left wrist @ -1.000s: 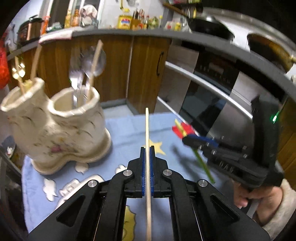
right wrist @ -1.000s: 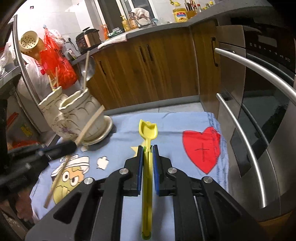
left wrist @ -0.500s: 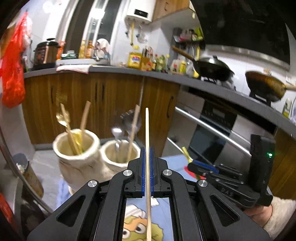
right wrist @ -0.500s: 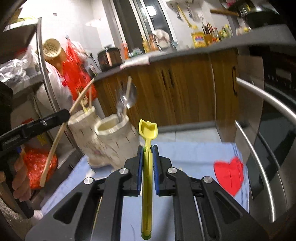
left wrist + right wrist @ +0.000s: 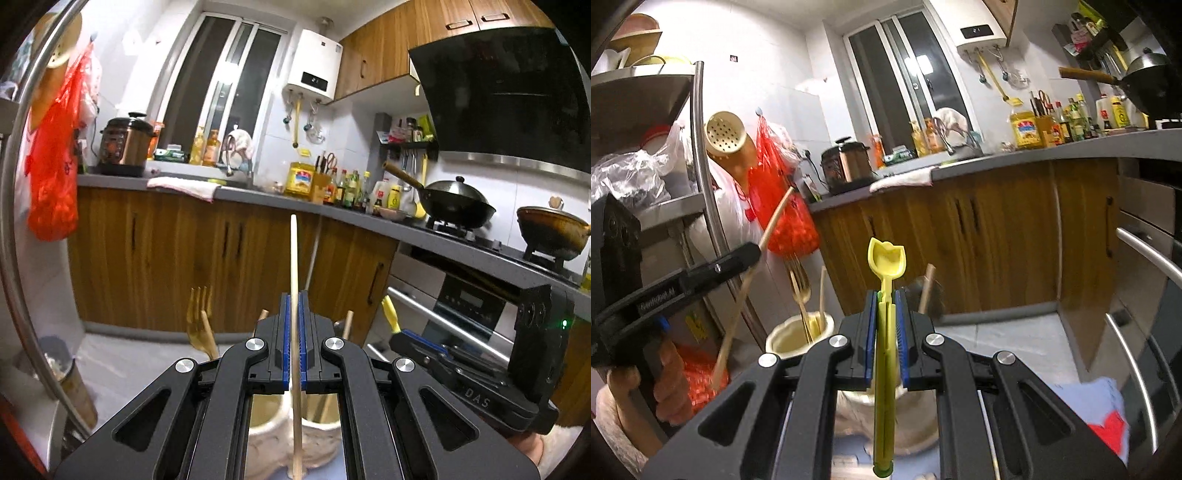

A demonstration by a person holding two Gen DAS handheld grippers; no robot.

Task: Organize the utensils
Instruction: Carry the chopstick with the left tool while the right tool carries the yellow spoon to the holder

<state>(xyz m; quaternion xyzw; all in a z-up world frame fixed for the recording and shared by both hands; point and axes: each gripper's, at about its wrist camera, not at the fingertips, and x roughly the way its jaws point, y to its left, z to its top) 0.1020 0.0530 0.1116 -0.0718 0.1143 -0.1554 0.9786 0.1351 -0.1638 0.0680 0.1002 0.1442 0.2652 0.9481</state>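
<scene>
Between my left gripper's (image 5: 293, 332) blue pads a wooden chopstick (image 5: 294, 266) is clamped tight, pointing to twelve o'clock, and my right gripper (image 5: 885, 332) is clenched on the yellow spoon (image 5: 886, 262) the same way. Both have climbed since a second ago: the blue cloth (image 5: 1102, 398) that filled the lower view then has slipped to the five o'clock edge. The cream two-pot holder (image 5: 798, 338), earlier at ten o'clock, now sits low at six under my left jaws, its gold fork (image 5: 197, 314) standing at nine.
</scene>
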